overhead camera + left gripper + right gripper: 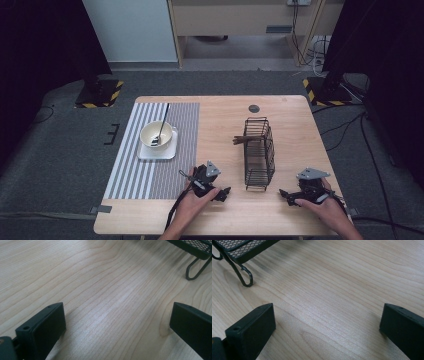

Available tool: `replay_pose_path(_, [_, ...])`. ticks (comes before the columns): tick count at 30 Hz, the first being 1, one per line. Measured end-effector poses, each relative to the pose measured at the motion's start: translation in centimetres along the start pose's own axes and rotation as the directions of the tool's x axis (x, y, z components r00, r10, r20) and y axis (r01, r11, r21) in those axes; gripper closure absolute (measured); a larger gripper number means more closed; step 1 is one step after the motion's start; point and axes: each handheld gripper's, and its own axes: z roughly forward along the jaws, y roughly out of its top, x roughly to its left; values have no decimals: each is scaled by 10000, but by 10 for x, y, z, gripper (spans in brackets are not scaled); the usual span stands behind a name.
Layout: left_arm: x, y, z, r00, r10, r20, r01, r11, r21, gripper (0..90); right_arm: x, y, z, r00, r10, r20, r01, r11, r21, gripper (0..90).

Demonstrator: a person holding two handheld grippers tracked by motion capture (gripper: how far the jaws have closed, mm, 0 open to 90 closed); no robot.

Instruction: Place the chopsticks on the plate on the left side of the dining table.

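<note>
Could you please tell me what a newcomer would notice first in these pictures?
Probably the black wire basket lying on its side mid-table, brown sticks poking out. Next, the cream bowl with a spoon on a white square plate, atop the striped placemat at left. Near the front edge, each hand-held gripper, left and right, rests open.

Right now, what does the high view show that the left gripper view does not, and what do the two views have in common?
The high view alone has the cream bowl with a utensil in it on a white square plate, the striped placemat, and the right gripper. The left gripper view alone shows the wire basket's curved foot up close. Both show the wooden table, the black wire basket, and the left gripper, jaws wide apart and empty.
</note>
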Motion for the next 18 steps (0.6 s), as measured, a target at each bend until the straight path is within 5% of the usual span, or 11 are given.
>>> replay_pose_path(2, [-2, 0, 1, 9993, 348, -108, -346, 9993, 139, 0, 0, 0, 0, 10000, 2, 0, -2, 10000, 3, 2])
replay_pose_path(11, [-4, 1, -1, 9983, 578, 115, -580, 9983, 105, 41, 0, 0, 0, 10000, 2, 1, -2, 10000, 2, 2])
replay_pose_path(14, [-8, 3, -4, 9974, 692, -186, -694, 9975, -116, 44, 0, 0, 0, 10000, 6, 7, -6, 10000, 6, 2])
replay_pose_path(18, [-14, 9, -11, 9969, 788, -24, -788, 9956, -499, 52, 0, 0, 0, 10000, -19, -51, 19, 10000, -10, 1])
